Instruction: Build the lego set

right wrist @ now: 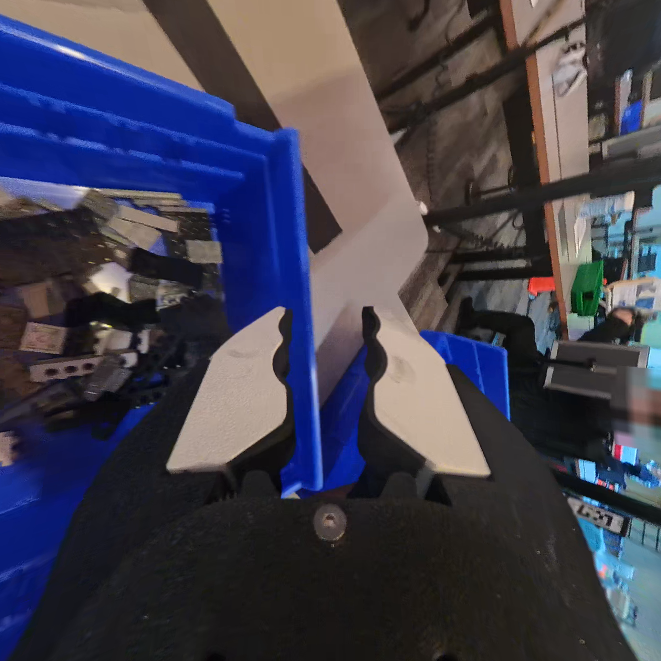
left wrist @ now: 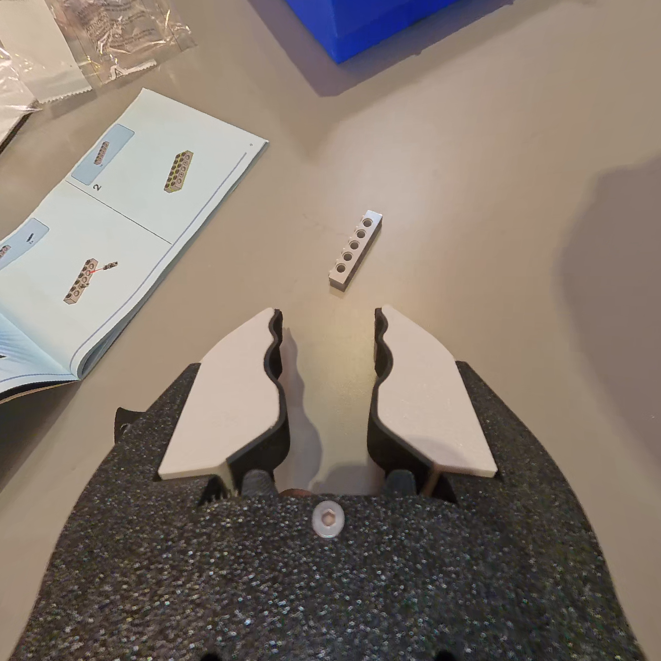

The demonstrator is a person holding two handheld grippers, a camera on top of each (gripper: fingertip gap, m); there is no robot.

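**Left gripper empty over the table, right one straddling the bin wall**

While the left gripper (left wrist: 328, 311) hangs over the beige tabletop (left wrist: 465, 214), its jaws stand wide apart with nothing but bare table between the white fingers (left wrist: 243, 375). Just past the fingertips and a bit to the right lies a small light-grey plastic beam with a row of five round holes (left wrist: 356, 250), flat on its side and well clear of both pads. It looks set out on its own for easy reach, though that's a guess. Off to the left, an open pale-blue instruction booklet with brick diagrams (left wrist: 118, 229) lies flat, and beyond it sit crinkled clear plastic bags (left wrist: 121, 43). At the far edge, a corner of the blue plastic bin (left wrist: 375, 32) shows.

Over on the right gripper (right wrist: 325, 311), the jaws are partly open and straddle the upright wall of that blue plastic bin (right wrist: 300, 286). The left pad sits right up against the wall, but a visible gap remains on the other side, so it doesn't read as a pinch. Inside the bin, left of the wall, there's a blurry heap of grey and black building pieces (right wrist: 89, 304). Farther back are shelving and clutter, all too smeared to tell.
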